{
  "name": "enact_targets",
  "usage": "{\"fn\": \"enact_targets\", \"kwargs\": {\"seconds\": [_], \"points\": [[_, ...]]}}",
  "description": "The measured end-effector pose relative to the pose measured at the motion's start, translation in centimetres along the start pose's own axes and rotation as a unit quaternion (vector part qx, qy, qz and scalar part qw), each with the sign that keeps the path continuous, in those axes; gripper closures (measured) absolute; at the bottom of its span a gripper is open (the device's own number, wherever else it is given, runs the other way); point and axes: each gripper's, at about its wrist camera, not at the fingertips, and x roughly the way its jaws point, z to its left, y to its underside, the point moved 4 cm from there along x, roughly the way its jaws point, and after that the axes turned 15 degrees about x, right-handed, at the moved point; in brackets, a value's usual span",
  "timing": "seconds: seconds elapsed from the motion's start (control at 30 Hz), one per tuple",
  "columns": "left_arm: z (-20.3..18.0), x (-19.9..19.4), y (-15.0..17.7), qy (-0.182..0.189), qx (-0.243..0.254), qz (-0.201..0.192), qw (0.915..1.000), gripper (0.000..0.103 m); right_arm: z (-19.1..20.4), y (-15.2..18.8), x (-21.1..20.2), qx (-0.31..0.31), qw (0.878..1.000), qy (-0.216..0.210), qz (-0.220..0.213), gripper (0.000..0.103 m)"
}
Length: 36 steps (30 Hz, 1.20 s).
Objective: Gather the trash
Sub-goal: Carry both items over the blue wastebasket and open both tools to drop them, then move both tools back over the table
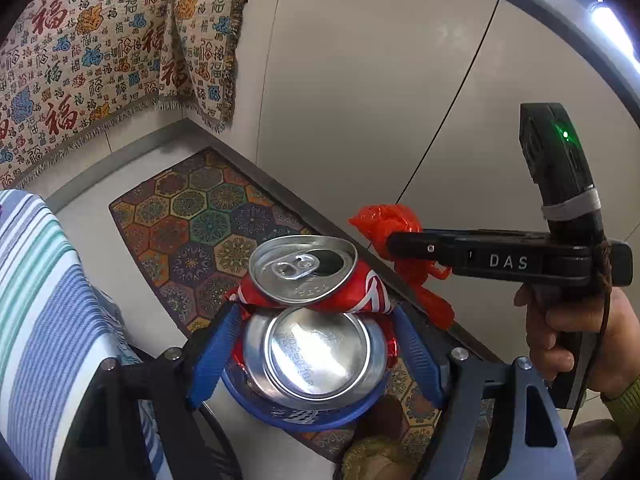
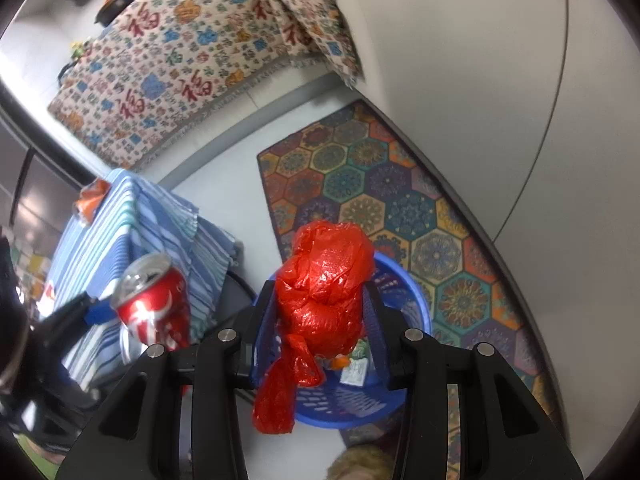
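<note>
**Above the blue basket: two items held**

Over the blue basket (image 2: 404, 300) on the patterned rug (image 2: 400, 200), I list, largest first:

1. Red plastic bag (image 2: 324, 292), knotted, crinkled; soft, light, likely slippery. My right gripper (image 2: 320, 320) pinches its bulk.
2. Crushed red can (image 1: 308, 300), folded, silver ends showing; light, stiff, sharp creases. My left gripper (image 1: 316, 344) clamps its sides.
</note>
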Motion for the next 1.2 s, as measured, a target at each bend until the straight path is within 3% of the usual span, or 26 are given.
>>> {"fn": "enact_targets", "kwargs": {"seconds": [0.37,0.47,0.5,0.53,0.73,0.87,0.97,1.2], "points": [[-0.4,5.5,0.0,-0.018,0.012,0.035,0.9991,0.023,-2.6,-1.7,3.4,0.037,0.999,-0.010,0.020,0.059],[-0.4,7.2,0.4,-0.016,0.020,0.053,0.9983,0.022,-2.9,-2.1,4.1,0.046,0.999,-0.016,0.025,0.053],[-0.3,7.9,0.6,-0.015,0.021,0.063,0.9977,0.022,-3.1,-2.2,4.3,0.050,0.998,-0.019,0.025,0.043],[-0.3,8.5,0.8,-0.014,0.021,0.071,0.9971,0.022,-3.2,-2.3,4.4,0.055,0.998,-0.019,0.023,0.039],[0.8,9.7,1.2,-0.005,-0.007,0.083,0.9965,0.022,-3.4,-2.8,3.8,0.065,0.998,-0.022,0.003,0.038],[1.2,8.5,1.1,-0.007,-0.022,0.069,0.9973,0.022,-2.8,-2.8,2.8,0.059,0.998,-0.022,-0.015,0.037],[1.1,6.0,0.7,-0.005,-0.035,0.048,0.9982,0.022,-2.1,-2.7,1.5,0.047,0.998,-0.004,-0.039,0.031],[0.3,-6.5,2.2,-0.024,-0.043,-0.021,0.9985,0.022,2.5,-1.8,-4.0,-0.017,0.994,0.037,-0.105,0.022]]}}
